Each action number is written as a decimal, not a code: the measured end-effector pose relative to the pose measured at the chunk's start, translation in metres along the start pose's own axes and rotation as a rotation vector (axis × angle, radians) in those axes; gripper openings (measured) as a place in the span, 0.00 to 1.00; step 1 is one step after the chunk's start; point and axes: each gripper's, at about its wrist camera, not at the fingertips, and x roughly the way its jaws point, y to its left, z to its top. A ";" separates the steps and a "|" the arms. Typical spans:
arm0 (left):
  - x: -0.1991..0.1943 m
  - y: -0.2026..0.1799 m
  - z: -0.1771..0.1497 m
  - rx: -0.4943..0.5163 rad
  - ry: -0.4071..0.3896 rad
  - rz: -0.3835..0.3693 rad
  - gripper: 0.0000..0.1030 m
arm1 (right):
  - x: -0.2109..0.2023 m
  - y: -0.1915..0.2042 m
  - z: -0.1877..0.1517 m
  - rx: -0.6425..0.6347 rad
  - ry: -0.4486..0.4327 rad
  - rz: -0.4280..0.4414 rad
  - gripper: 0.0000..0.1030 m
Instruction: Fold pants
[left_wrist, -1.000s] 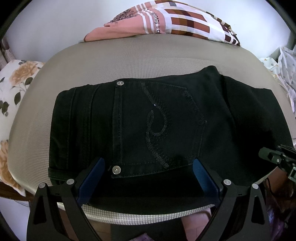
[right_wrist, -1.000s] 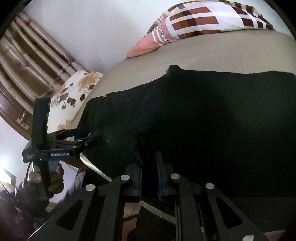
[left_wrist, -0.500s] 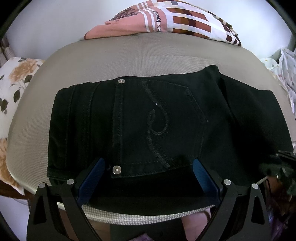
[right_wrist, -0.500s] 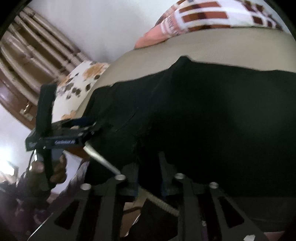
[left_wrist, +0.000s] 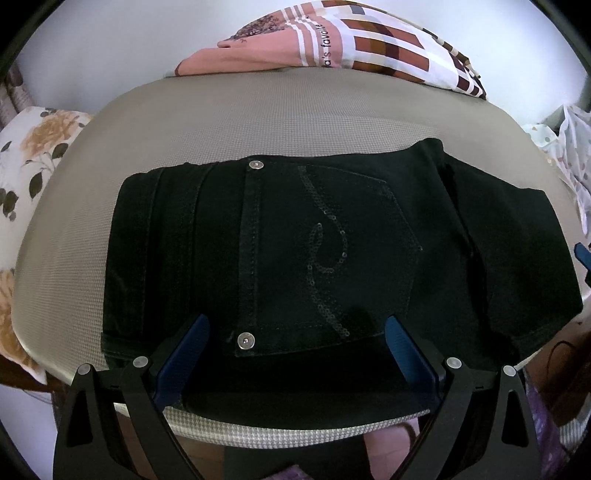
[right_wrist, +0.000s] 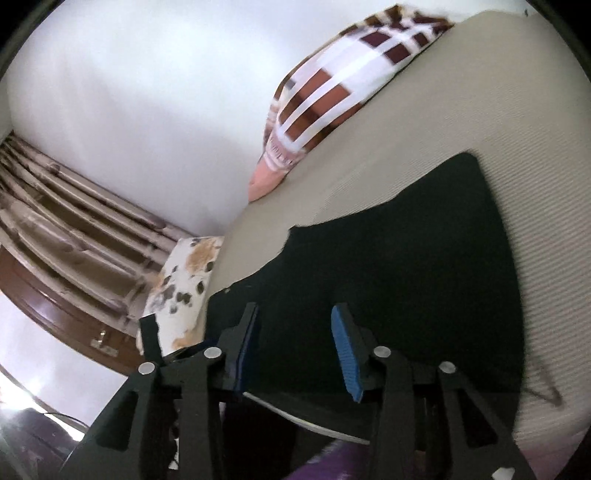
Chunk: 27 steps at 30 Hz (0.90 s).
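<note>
In the left wrist view the black pants (left_wrist: 332, 258) lie folded flat on a beige cushioned surface (left_wrist: 258, 122), back pocket (left_wrist: 325, 258) up with its sequin swirl and two metal rivets showing; the left gripper (left_wrist: 297, 332) hangs over their near edge with jaws spread wide, blue pads either side of the pocket's lower hem, nothing between them; a checked cloth (left_wrist: 369, 40) sits at the far edge by the white wall, a floral pillow (left_wrist: 26, 166) to the left; in the right wrist view, which is blurred, the right gripper (right_wrist: 295, 343) has its jaws apart and empty above the pants (right_wrist: 406, 277), which lie dark on the same surface (right_wrist: 480, 92); the checked cloth (right_wrist: 343, 81), the floral pillow (right_wrist: 184, 280) and a curtain (right_wrist: 74, 229) lie beyond.
</note>
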 end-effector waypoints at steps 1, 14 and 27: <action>0.000 0.000 0.000 -0.001 0.000 0.000 0.93 | 0.003 0.003 -0.001 -0.013 0.008 -0.011 0.32; -0.005 0.002 0.001 0.001 0.008 0.005 0.93 | 0.121 0.064 -0.064 -0.347 0.322 -0.101 0.31; -0.014 0.017 0.000 -0.007 0.008 0.027 0.93 | 0.152 0.077 0.010 -0.369 0.308 -0.160 0.29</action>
